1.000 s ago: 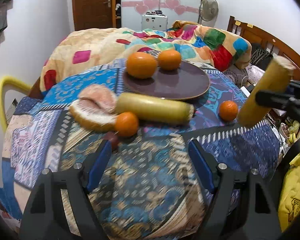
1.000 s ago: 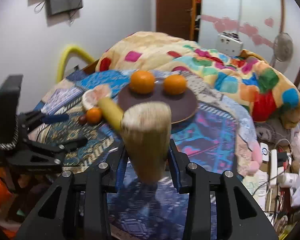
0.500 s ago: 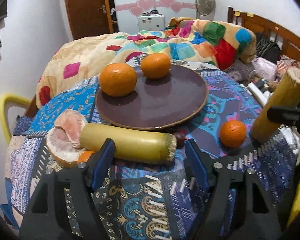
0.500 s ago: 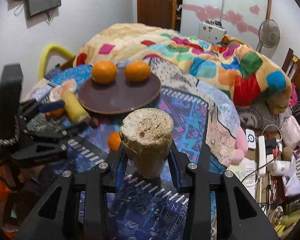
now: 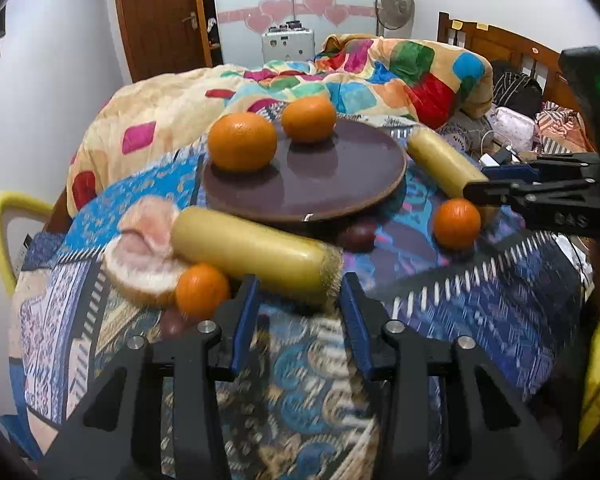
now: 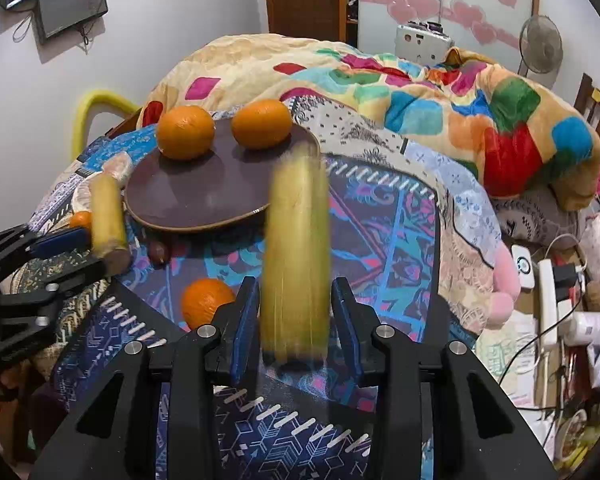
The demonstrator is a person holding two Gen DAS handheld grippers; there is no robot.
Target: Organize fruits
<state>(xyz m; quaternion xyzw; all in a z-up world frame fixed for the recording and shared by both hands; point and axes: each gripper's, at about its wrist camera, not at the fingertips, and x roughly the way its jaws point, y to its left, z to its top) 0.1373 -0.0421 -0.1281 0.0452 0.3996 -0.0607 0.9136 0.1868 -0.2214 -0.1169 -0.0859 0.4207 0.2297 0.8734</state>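
Observation:
A brown plate [image 5: 352,184] on the patterned cloth carries two oranges [image 5: 242,140] [image 5: 309,118]. In front of it lies a yellow stalk piece [image 5: 252,250] beside a peeled pomelo [image 5: 144,252] and a small orange [image 5: 202,289]. My left gripper [image 5: 299,292] is closing its jaws on that stalk's right end, and the pads meet its sides. My right gripper [image 6: 294,292] is shut on a second yellow stalk [image 6: 296,248], blurred and tipped forward, whose far end reaches the plate's right edge. Another small orange [image 6: 206,306] sits left of the right gripper.
Two small dark fruits [image 5: 358,234] [image 5: 172,322] lie on the cloth. A colourful blanket [image 5: 380,76] is heaped behind the plate. A yellow chair back [image 5: 4,232] stands at the left. Cables and a power strip [image 6: 548,292] lie off the right edge.
My left gripper moved in over the lying stalk's end and its jaws narrowed around it. My right gripper sank and tipped its stalk from upright down toward the plate's right edge.

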